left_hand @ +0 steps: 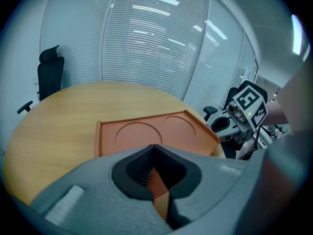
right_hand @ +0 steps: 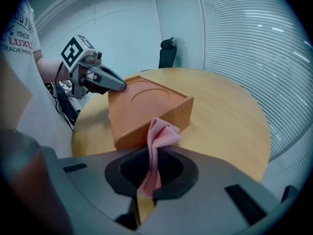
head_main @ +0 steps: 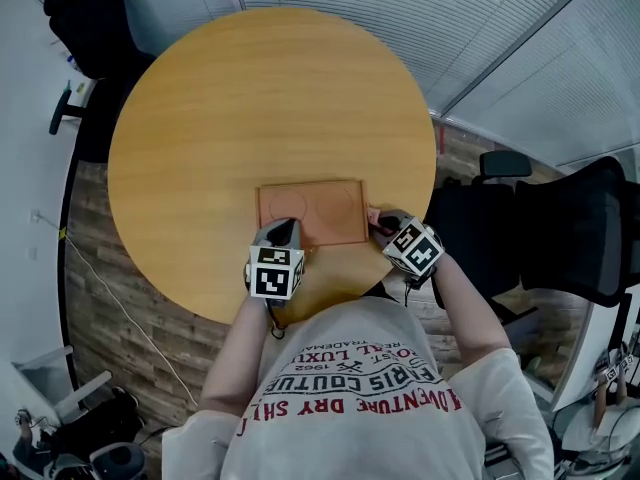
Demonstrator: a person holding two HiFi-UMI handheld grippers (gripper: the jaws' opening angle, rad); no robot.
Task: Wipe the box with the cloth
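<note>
Near the counter edge, left gripper jaws pinched the orange box rim, presumably steadying it. Right gripper jaws clamped the pink cloth, bunched against the box's side for wiping.

Table: round, light wood top.
Far chair: black office chair, beside the table's far-left edge.
Right chairs: black, near the table's right side.
Blinds: white slats, along the far wall.
Floor: wood-plank pattern.
</note>
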